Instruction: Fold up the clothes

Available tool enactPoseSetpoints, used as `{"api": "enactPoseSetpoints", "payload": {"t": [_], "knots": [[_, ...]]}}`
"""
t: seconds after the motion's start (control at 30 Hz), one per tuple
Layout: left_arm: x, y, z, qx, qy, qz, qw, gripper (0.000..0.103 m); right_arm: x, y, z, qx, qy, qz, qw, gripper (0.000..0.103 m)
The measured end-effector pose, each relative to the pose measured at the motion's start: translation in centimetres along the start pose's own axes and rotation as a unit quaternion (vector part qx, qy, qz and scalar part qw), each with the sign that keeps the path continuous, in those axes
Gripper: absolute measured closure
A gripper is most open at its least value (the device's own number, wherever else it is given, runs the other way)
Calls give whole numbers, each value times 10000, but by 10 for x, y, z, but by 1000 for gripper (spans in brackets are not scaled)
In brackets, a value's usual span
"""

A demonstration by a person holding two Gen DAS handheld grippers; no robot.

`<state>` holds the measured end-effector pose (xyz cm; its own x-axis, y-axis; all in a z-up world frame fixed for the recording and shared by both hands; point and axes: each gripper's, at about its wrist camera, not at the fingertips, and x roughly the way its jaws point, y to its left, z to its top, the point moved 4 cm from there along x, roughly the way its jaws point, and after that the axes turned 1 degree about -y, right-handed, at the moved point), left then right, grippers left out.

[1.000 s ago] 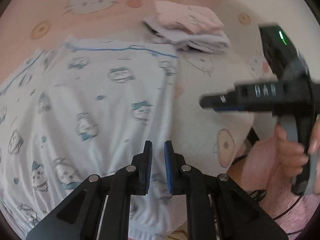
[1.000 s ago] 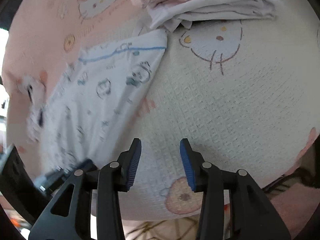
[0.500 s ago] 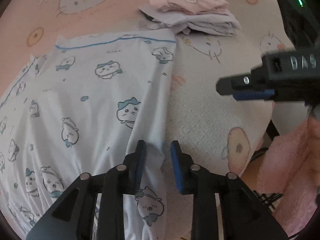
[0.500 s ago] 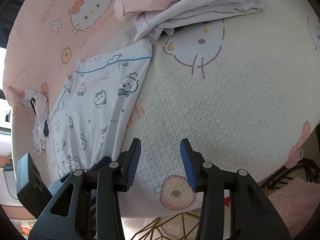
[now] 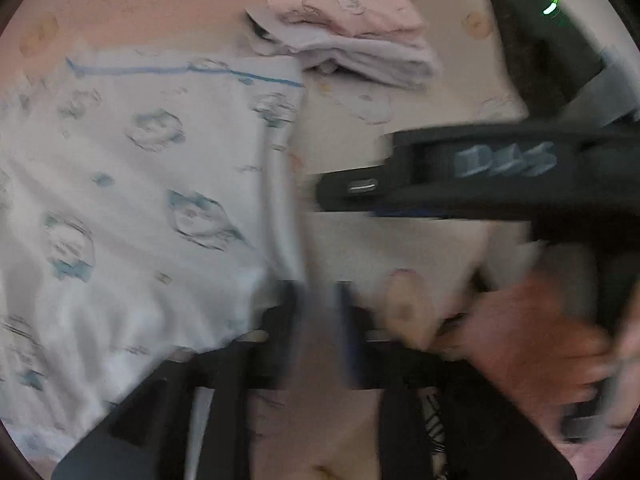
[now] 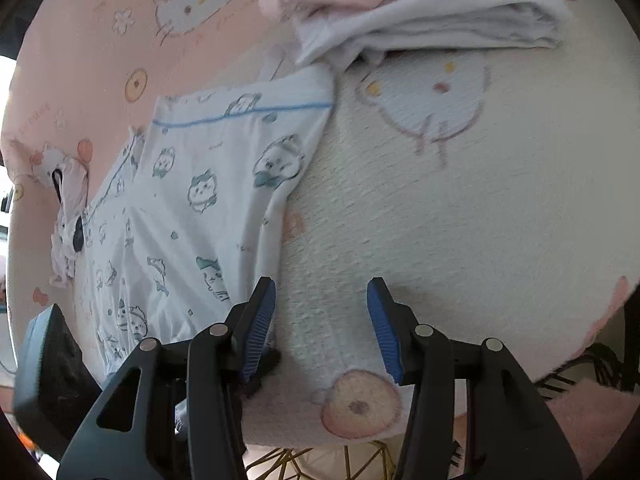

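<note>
A white garment [image 6: 192,208] printed with small cartoon animals and trimmed with a blue line is spread flat on a table covered by a pink and cream cartoon-cat cloth [image 6: 460,208]. At the far edge, a folded stack of clothes [image 6: 420,12], pink on top of white, is seen just beyond the garment's corner. The right gripper [image 6: 321,322] is held low over the cloth beside the garment's right edge, its blue-padded fingers [image 6: 259,326] spread wide apart with nothing between them. In the left wrist view, heavily blurred, the left gripper [image 5: 320,324] is seen at the garment's near right edge; its fingers appear slightly apart, but whether fabric is pinched cannot be told. A hand [image 5: 532,340] is seen gripping the right gripper's handle.
</note>
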<state>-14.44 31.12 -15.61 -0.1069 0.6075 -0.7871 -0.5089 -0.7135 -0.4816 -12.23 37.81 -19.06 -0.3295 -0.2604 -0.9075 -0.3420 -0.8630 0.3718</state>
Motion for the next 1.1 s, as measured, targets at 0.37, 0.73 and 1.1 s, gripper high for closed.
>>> {"api": "enactPoseSetpoints", "payload": {"t": [0.37, 0.73, 1.1], "knots": [[-81, 71, -15, -39, -342, 1266, 9914, 74, 13, 43, -20, -1426, -251, -534, 9880, 68], [-86, 94, -28, 76, -229, 2159, 9761, 79, 16, 54, -50, -2444, -306, -1297, 9605, 64], [-75, 75, -19, -73, -311, 1422, 9893, 78, -2, 44, -59, -2333, -320, -783, 9687, 62]]}}
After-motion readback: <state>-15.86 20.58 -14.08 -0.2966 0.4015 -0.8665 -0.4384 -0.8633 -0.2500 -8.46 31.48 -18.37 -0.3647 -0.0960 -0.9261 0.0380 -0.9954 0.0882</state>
